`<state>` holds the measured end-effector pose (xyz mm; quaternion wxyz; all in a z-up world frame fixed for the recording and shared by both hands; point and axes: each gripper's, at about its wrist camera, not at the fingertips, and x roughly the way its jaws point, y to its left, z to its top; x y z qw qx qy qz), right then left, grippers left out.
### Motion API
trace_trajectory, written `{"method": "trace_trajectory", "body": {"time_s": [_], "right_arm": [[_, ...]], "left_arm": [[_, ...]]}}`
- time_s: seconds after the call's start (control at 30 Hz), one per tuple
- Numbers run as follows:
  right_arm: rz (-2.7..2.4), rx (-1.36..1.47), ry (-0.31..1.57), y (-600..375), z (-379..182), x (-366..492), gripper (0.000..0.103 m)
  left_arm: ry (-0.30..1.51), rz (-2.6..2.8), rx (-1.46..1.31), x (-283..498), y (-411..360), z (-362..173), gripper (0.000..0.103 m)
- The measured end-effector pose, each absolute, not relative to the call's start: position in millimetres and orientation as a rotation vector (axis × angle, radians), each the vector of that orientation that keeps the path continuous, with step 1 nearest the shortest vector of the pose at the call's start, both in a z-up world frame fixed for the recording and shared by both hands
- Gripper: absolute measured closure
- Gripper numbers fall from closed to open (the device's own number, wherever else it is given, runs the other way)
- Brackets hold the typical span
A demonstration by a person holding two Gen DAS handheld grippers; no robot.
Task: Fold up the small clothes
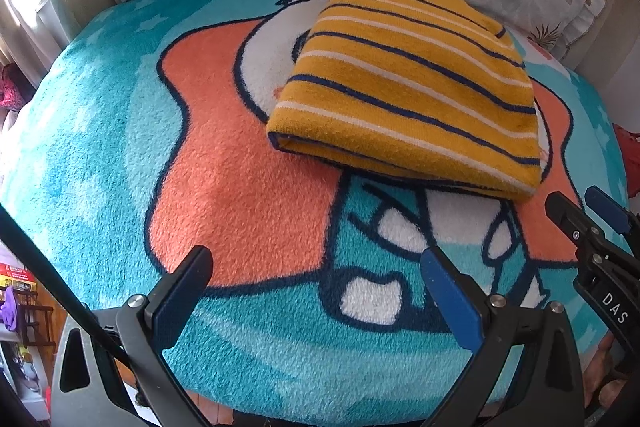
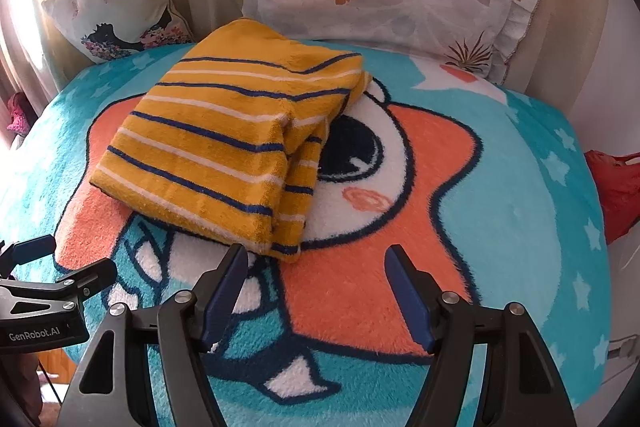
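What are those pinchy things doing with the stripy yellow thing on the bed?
A person is folding small clothes using tongs in each hand. The yellow striped garment lies folded on the cartoon blanket. Both the left tongs and the right tongs are open, holding nothing, just in front of it.

on the right gripper (image 1: 592, 211), seen at the right edge of your left wrist view, you can read "das" in white letters on its black body. on the left gripper (image 2: 60, 259), at the left edge of your right wrist view, white lettering reads "genrobot.ai" on the black housing.
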<state>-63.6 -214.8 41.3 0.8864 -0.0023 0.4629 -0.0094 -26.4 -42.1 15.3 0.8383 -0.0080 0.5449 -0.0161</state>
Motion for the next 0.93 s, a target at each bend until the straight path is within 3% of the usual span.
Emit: {"method": "trace_trajectory", "body": {"time_s": [0.93], "right_arm": [[0.0, -0.02, 0.913, -209.6, 55.1, -89.9, 0.023]], "left_arm": [[1.118, -0.076, 0.034, -48.7, -54.1, 29.2, 0.0]]}}
